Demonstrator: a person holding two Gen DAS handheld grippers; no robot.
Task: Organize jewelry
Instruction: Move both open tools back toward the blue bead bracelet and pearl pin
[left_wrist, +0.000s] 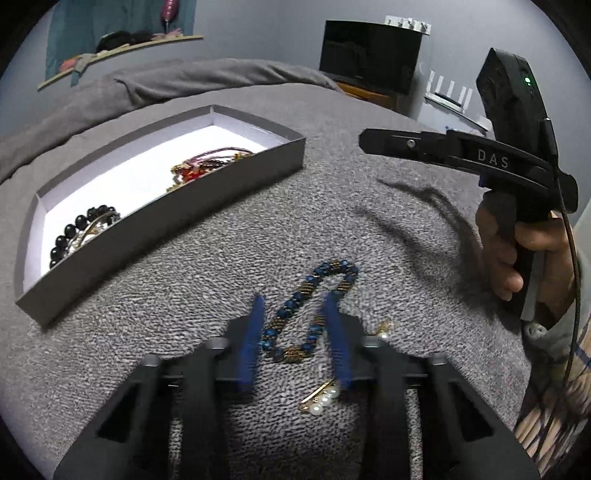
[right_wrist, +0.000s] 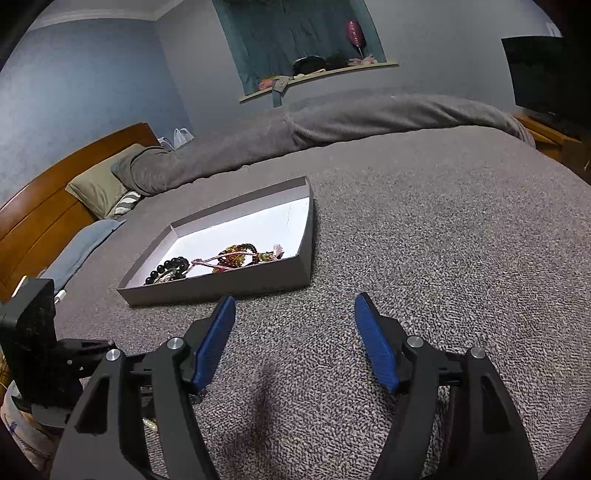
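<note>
left gripper (left_wrist: 295, 306) jaws spread astride blue bracelet (left_wrist: 310, 310) | right gripper (right_wrist: 295, 314) jaws spread, bracelet unseen

Your left wrist view sits low and close over the grey blanket (left_wrist: 369, 229), looking forward and down along its blue fingers (left_wrist: 255, 343) — beads fill the near ground. It faces the grey box (left_wrist: 177, 221) at upper left and catches your right gripper (left_wrist: 369, 142) from the side. Your right wrist view rides higher, probably further back, facing the headboard (right_wrist: 55, 206) and wall niche (right_wrist: 306, 40). Both share the box (right_wrist: 229, 286) and blanket — the left unit (right_wrist: 33, 343) shows at the left edge.
</note>
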